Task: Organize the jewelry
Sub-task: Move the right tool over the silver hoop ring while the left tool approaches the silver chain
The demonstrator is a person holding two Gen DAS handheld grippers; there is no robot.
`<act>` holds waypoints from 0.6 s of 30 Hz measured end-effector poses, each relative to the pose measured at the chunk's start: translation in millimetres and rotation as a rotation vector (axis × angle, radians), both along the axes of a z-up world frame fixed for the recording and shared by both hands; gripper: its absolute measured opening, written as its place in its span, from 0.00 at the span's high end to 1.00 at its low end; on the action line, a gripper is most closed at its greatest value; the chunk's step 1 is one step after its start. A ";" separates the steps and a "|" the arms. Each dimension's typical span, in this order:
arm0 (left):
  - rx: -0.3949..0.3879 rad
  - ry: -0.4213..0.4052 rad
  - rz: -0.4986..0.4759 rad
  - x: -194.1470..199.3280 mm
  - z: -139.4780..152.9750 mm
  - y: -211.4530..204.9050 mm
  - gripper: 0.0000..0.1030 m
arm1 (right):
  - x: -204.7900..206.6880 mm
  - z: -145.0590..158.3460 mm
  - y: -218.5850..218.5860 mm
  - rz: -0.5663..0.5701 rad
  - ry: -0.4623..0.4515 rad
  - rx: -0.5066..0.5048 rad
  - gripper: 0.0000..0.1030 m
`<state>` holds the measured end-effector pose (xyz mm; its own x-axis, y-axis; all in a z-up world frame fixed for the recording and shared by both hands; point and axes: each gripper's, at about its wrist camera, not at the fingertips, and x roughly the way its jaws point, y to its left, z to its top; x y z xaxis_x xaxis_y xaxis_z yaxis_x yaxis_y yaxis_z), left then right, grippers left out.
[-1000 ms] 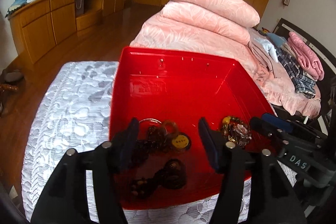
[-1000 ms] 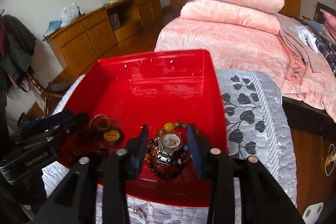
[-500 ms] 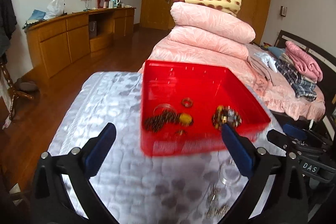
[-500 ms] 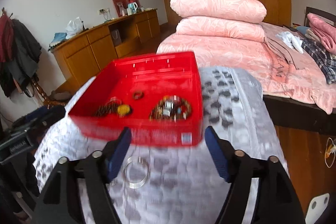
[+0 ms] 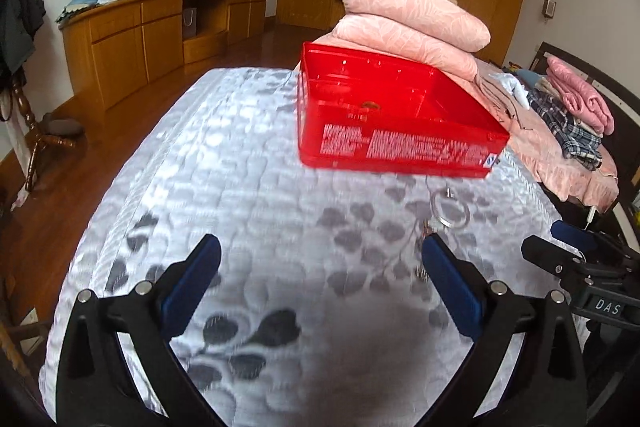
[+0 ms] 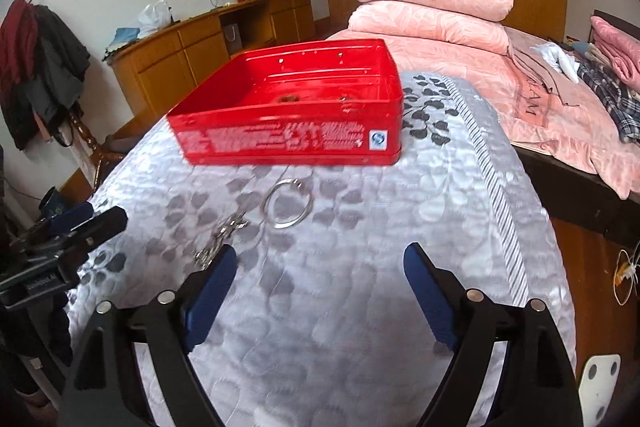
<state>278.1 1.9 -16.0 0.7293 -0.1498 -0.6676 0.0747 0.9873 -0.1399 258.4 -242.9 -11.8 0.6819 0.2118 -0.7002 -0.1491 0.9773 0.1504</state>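
A red box [image 5: 396, 143] [image 6: 288, 143] with jewelry inside stands on the grey quilted surface [image 5: 248, 211] [image 6: 400, 219]; its front wall hides most of the contents. A silver bangle [image 6: 287, 207] [image 5: 450, 213] and a silver chain [image 6: 220, 239] lie on the quilt in front of the box. My left gripper [image 5: 320, 279] is open and empty, low over the quilt, well short of the box. My right gripper [image 6: 320, 283] is open and empty, just behind the chain and bangle. Each gripper shows at the edge of the other's view.
Stacked pink quilts [image 5: 412, 23] sit behind the box on a bed with folded clothes [image 5: 576, 107]. A wooden sideboard [image 5: 140, 39] runs along the left wall. A coat stand [image 6: 44, 67] is at the left. The quilt's edges drop off left and right.
Both grippers have pulled back from inside the red box and opened wide. The bangle and chain in front of the box have come into view.
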 end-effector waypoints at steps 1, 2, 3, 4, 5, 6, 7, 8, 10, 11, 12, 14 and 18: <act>-0.001 0.003 -0.001 -2.4 -1.4 0.0 0.05 | 0.9 -1.0 0.5 0.002 0.001 -0.002 0.18; 0.000 0.009 -0.005 -2.9 -3.8 -0.7 0.05 | 2.7 -2.0 1.2 0.001 0.003 -0.003 0.18; 0.003 0.014 -0.007 -2.4 -5.6 -1.7 0.05 | 5.4 -2.9 1.2 0.000 0.007 -0.002 0.18; 0.008 0.019 -0.008 -1.4 -7.8 -2.2 0.05 | 10.2 -4.9 2.0 0.006 0.015 0.004 0.18; 0.010 0.022 -0.007 -1.3 -9.3 -2.8 0.05 | 14.1 -7.1 2.6 0.012 0.023 0.013 0.18; 0.011 0.023 -0.005 -0.8 -10.7 -3.8 0.05 | 20.4 -9.9 3.1 0.016 0.035 0.024 0.19; 0.013 0.025 -0.002 1.0 -11.7 -4.1 0.05 | 23.6 -11.2 4.1 0.015 0.040 0.029 0.19; 0.016 0.032 0.001 3.8 -13.2 -4.1 0.05 | 29.2 -13.5 5.2 0.013 0.047 0.029 0.19; 0.015 0.046 0.009 9.4 -15.7 -2.5 0.05 | 38.2 -16.6 7.6 0.008 0.055 0.026 0.19; 0.012 0.054 0.012 11.4 -16.5 -1.4 0.05 | 43.1 -17.8 9.3 0.007 0.060 0.028 0.19; 0.006 0.063 0.017 15.2 -17.6 0.4 0.05 | 47.6 -18.5 11.3 0.008 0.063 0.031 0.19; 0.003 0.078 0.033 20.8 -17.8 3.5 0.05 | 54.8 -19.3 15.4 0.011 0.069 0.030 0.20; 0.029 0.082 0.049 31.1 -16.9 7.1 0.05 | 66.2 -22.2 26.3 0.027 0.089 0.019 0.25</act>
<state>309.2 9.0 -32.9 0.6784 -0.0949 -0.7286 0.0154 0.9932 -0.1151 324.5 -216.6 -34.0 0.6113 0.2426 -0.7533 -0.1605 0.9701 0.1822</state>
